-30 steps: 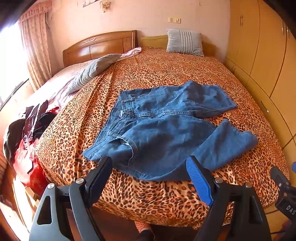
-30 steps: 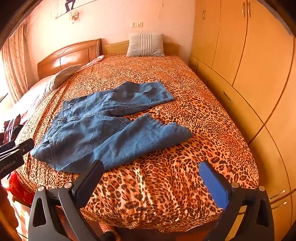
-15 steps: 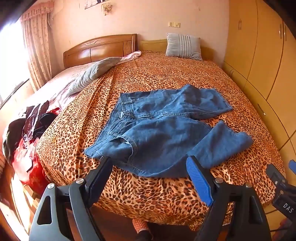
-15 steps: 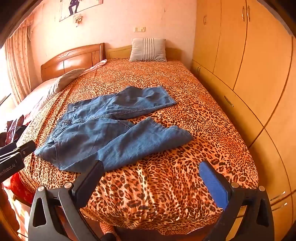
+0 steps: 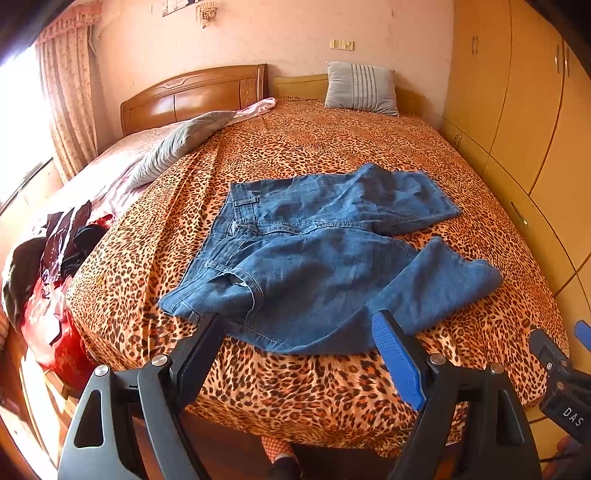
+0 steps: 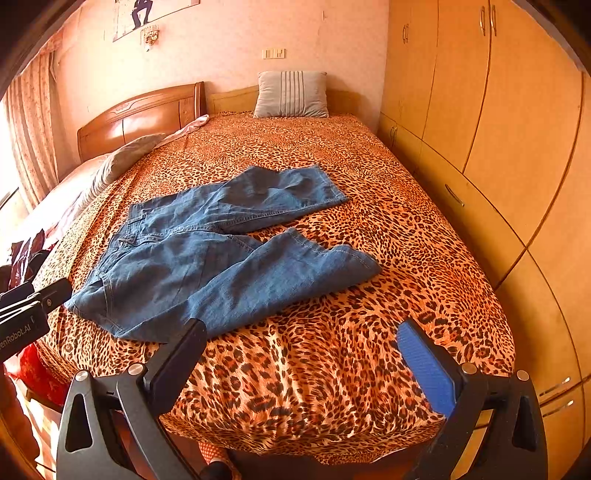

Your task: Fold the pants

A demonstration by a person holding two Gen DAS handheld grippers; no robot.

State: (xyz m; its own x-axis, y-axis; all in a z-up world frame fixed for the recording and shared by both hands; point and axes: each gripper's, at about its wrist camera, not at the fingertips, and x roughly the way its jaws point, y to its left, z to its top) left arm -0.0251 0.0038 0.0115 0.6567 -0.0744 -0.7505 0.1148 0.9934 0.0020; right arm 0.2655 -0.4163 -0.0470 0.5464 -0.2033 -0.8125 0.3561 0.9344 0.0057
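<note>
The jeans (image 5: 325, 258) lie spread on the leopard-print bed (image 5: 332, 147), legs splayed, waistband toward the left. Both the left claw (image 5: 297, 334) and the right claw (image 6: 301, 341) gape, holding nothing. Denim looks soft, fairly heavy; I'd pinch waistband and hem.

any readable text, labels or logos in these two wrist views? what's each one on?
"DAS": white letters on the body of the right gripper, at the lower right edge of the left wrist view; cut off by the edge.
"enRobot.AI": on the body of the left gripper, start cut off.
Wall poster: no text readable.
</note>
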